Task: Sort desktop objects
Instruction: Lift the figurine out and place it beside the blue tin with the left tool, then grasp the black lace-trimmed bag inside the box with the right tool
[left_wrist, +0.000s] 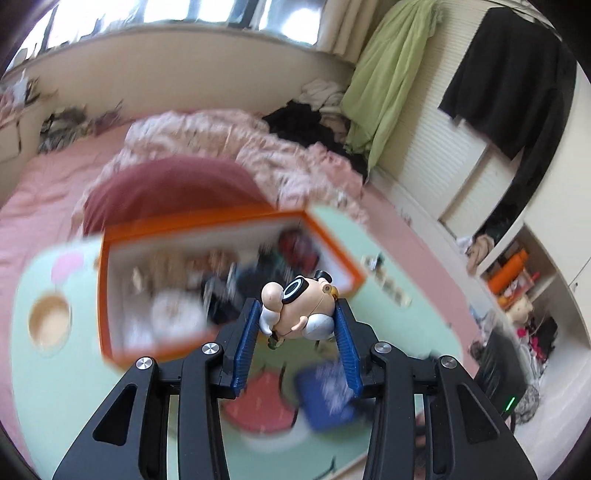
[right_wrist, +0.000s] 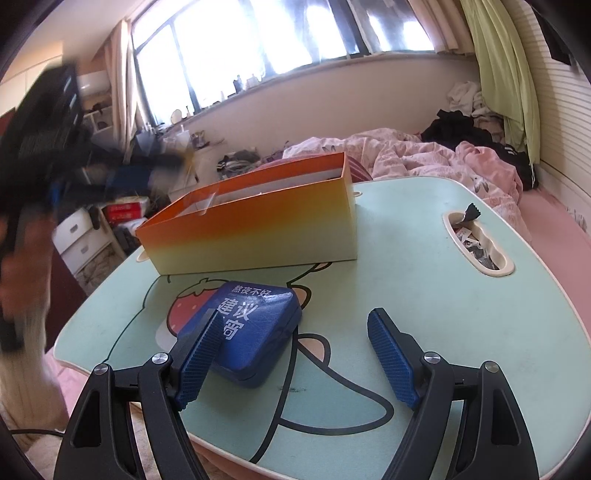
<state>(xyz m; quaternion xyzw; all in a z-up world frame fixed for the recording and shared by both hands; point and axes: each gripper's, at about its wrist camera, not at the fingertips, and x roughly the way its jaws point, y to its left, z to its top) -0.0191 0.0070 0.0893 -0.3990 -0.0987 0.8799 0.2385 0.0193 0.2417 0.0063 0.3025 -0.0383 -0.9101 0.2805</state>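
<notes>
the left gripper (left_wrist: 299, 325) pinches a small plastic cartoon figurine (left_wrist: 297, 306) with a peach-coloured round head, black-and-white eye patches and a white body; its blue ribbed jaws press on the toy from both sides and hold it in the air above the counter (left_wrist: 66, 387), a pale green lap table printed with a strawberry cartoon. beyond the figurine, in the blurred left wrist view, lies the open rectangular cardboard box (left_wrist: 229, 229) with an orange rim and white inner walls, already holding a jumble of small items too smeared to identify.

the right gripper (right_wrist: 295, 354) hovers low over the counter (right_wrist: 424, 266) with its jaws spread wide and nothing between the pads. its left finger sits in front of a flat blue rounded-square case (right_wrist: 255, 325) printed with white chinese characters, which lies on the counter just in front of the box (right_wrist: 258, 225), whose outer wall fades from orange to cream. at the right edge of the counter, a long oval slot (right_wrist: 480, 243) holds small dark scraps. behind the counter lies a bed with a rumpled pink quilt (right_wrist: 424, 155).
</notes>
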